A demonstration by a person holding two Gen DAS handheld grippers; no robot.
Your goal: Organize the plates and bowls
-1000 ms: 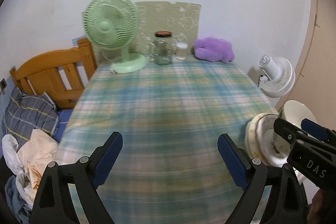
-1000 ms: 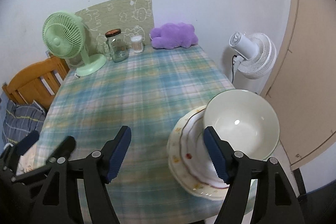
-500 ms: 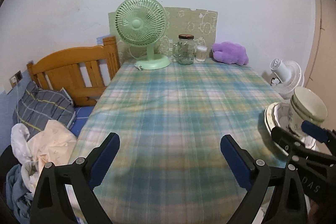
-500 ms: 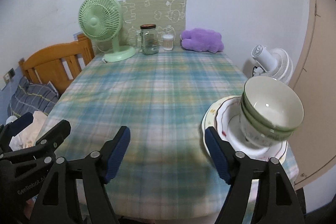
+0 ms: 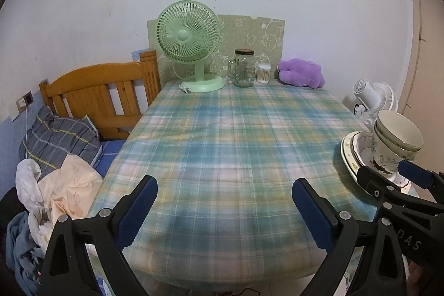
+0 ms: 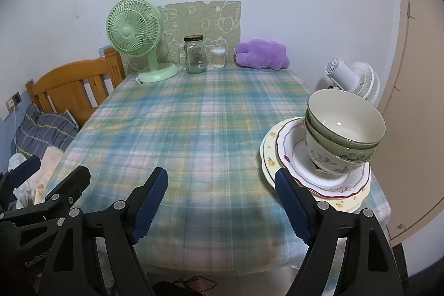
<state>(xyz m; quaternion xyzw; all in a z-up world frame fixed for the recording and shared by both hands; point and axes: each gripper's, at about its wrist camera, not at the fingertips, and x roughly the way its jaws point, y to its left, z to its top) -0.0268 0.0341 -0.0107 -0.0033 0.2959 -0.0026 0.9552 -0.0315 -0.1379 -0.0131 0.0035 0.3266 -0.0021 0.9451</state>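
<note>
Left wrist view: I held the left gripper (image 5: 224, 201) wide open and empty over the near edge of the plaid tablecloth (image 5: 230, 135). The stacked bowls (image 5: 396, 140) sat in the stacked plates (image 5: 350, 154) at the table's right edge, well right of its jaws, just beyond the right gripper (image 5: 388, 174).

Right wrist view: I had the right gripper (image 6: 222, 199) with jaws just widened, gripping nothing. Its right fingertip (image 6: 288, 193) overlapped the near-left rim of the plates (image 6: 270, 157); contact undetermined. The bowls (image 6: 344, 129) stood tilted on them.
</note>
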